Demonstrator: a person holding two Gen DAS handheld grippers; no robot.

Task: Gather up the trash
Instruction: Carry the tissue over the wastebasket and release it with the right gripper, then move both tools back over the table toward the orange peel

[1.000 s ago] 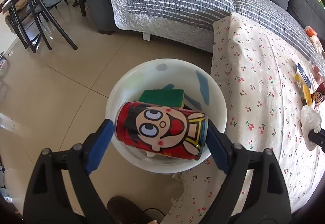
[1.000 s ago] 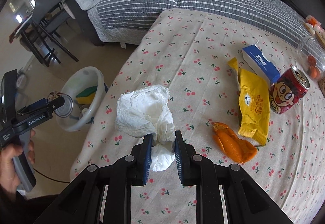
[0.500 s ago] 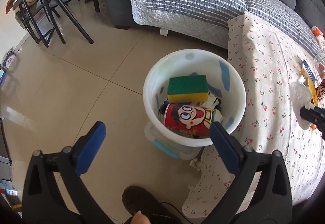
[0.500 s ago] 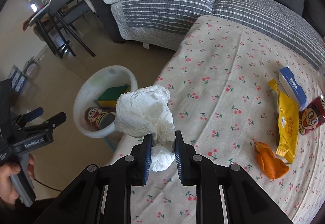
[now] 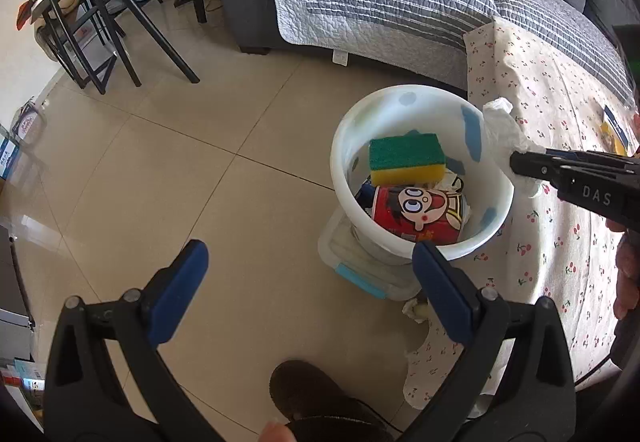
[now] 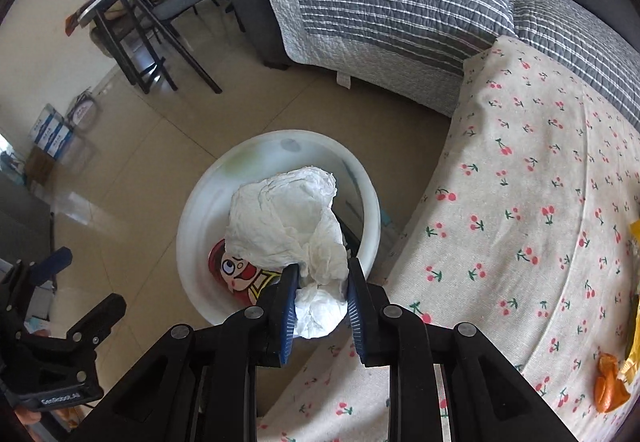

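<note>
In the left wrist view, a green-and-yellow sponge (image 5: 407,158) is seen resting on a red cartoon can (image 5: 418,215) inside the white bin (image 5: 424,248), which stands on the tiled floor beside the cherry-print tablecloth (image 5: 560,242), while the left gripper (image 5: 308,282) is held spread wide with nothing between its 2 blue pads. In the right wrist view, the sponge is hidden by the crumpled white tissue (image 6: 296,222), which is held over the bin's mouth by the right gripper (image 6: 320,292); its jaws are opening slightly, the tissue's lower end still between the 2 pads, and an orange scrap (image 6: 610,382) is visible on the cloth.
</note>
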